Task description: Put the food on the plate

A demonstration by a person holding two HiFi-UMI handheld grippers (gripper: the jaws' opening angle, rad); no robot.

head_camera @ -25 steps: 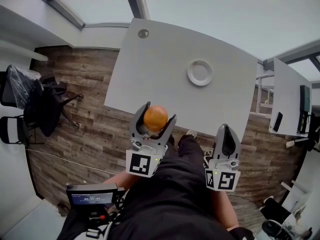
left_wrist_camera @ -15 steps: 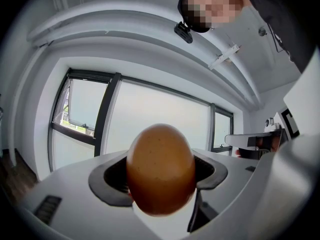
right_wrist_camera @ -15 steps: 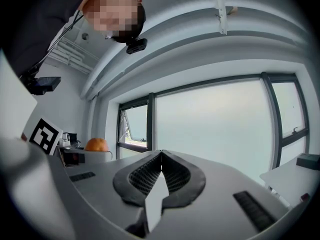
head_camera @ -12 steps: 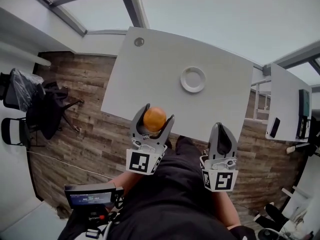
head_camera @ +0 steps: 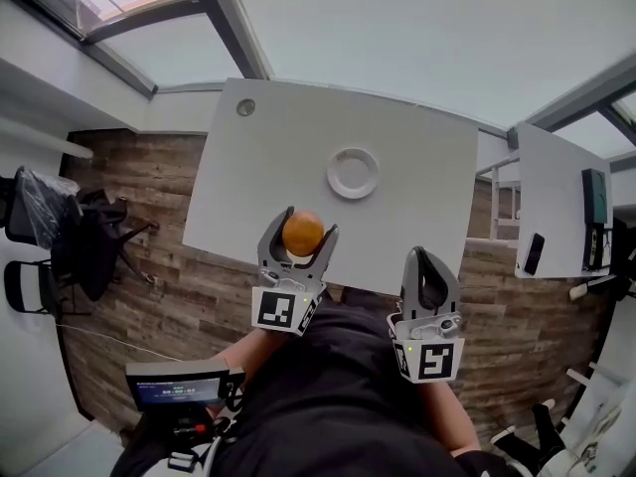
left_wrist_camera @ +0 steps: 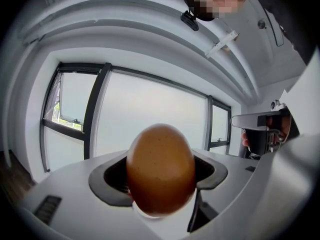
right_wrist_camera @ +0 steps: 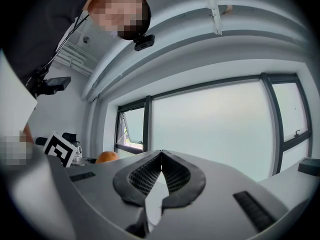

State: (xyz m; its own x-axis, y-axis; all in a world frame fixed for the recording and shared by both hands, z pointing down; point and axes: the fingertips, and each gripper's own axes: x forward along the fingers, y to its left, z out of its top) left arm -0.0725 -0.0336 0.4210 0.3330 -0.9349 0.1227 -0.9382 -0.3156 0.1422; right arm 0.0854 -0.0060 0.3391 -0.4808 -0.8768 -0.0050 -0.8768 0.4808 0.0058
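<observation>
Left claw (head_camera: 308, 223) clamps 1 smooth, oval brown egg (left_wrist_camera: 160, 169); right claw (head_camera: 425, 258) closed, empty; round white plate (head_camera: 353, 173) ahead of both.

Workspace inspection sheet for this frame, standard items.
Surface: white table, bare apart from what is listed below.
Job's things: brown egg held off the table; plate empty, mid-table.
Clutter: only a round grommet hole at the far left corner.
Grippers: left tool shut on the egg; right tool shut, nothing in it.
Cables: thin line across the wood floor, probably a cable.
Surroundings: chairs at left; second table with dark devices at right.
</observation>
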